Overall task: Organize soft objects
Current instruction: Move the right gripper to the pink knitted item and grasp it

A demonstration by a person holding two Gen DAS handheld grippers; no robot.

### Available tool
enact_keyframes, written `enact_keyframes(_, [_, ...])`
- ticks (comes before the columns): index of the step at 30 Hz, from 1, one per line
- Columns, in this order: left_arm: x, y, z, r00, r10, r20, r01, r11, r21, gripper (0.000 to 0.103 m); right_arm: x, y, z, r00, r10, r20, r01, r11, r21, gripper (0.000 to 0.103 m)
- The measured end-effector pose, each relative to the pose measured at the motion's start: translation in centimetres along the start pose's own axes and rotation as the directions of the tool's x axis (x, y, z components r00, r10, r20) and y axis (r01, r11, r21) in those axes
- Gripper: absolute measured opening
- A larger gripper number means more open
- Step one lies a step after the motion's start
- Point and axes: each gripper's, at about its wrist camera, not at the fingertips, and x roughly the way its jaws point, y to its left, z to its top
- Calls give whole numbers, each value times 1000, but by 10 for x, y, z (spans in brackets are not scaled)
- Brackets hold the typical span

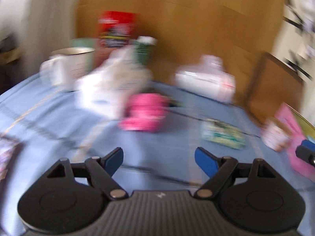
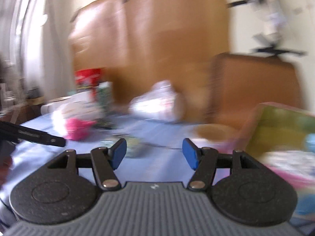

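Both views are blurred by motion. A pink soft object lies on the blue cloth, ahead of my left gripper, which is open with nothing between its blue pads. A white soft bundle sits just behind the pink one, and another white bundle lies further right. In the right wrist view the pink object and a white bundle lie farther off. My right gripper stands open and empty. The left gripper's finger shows at that view's left edge.
A white mug, a red package and a green can stand at the back against brown cardboard. A small green-patterned packet lies on the cloth. A pink and green box fills the right side.
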Motion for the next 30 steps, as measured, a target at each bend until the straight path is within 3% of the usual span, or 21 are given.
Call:
enact_keyframes(3, [5, 38, -7, 997, 73, 23, -71, 993, -93, 82, 44, 38, 11, 991, 112, -68, -112, 994, 9, 65])
enact_keyframes(5, [0, 60, -4, 998, 2, 65, 10, 981, -194, 90, 76, 61, 20, 976, 187, -107, -184, 982, 41, 65])
enact_keyframes(7, [0, 70, -4, 998, -15, 66, 30, 972, -233, 90, 111, 79, 27, 959, 241, -151, -231, 970, 81, 65])
enact_keyframes(14, [1, 77, -4, 994, -68, 84, 88, 960, -266, 90, 198, 122, 23, 910, 300, -285, -265, 952, 155, 64])
enact_keyframes(15, [1, 76, -4, 994, -71, 85, 91, 963, -256, 90, 203, 125, 20, 907, 295, -300, -259, 953, 155, 49])
enact_keyframes(16, [0, 71, -5, 994, -68, 88, 88, 965, -246, 90, 209, 128, 18, 904, 286, -318, -250, 957, 150, 47])
enact_keyframes(19, [-2, 66, -6, 994, -54, 97, 74, 974, -214, 90, 203, 125, 18, 906, 278, -318, -243, 959, 145, 45])
enact_keyframes(21, [-1, 61, -6, 995, -40, 92, 57, 981, -185, 90, 187, 123, 18, 919, 253, -302, -239, 968, 80, 45])
enact_keyframes(24, [2, 51, -4, 997, -18, 72, 27, 991, -130, 90, 151, 112, 9, 929, 219, -297, -231, 973, -7, 45])
enact_keyframes(28, [7, 37, -4, 999, 6, 40, -4, 998, -55, 91, 89, 76, -7, 932, 217, -291, -233, 972, -21, 45])
enact_keyframes(30, [11, 31, -3, 1000, 9, 15, -9, 1000, -25, 91, 54, 56, -16, 944, 186, -272, -204, 978, -40, 45])
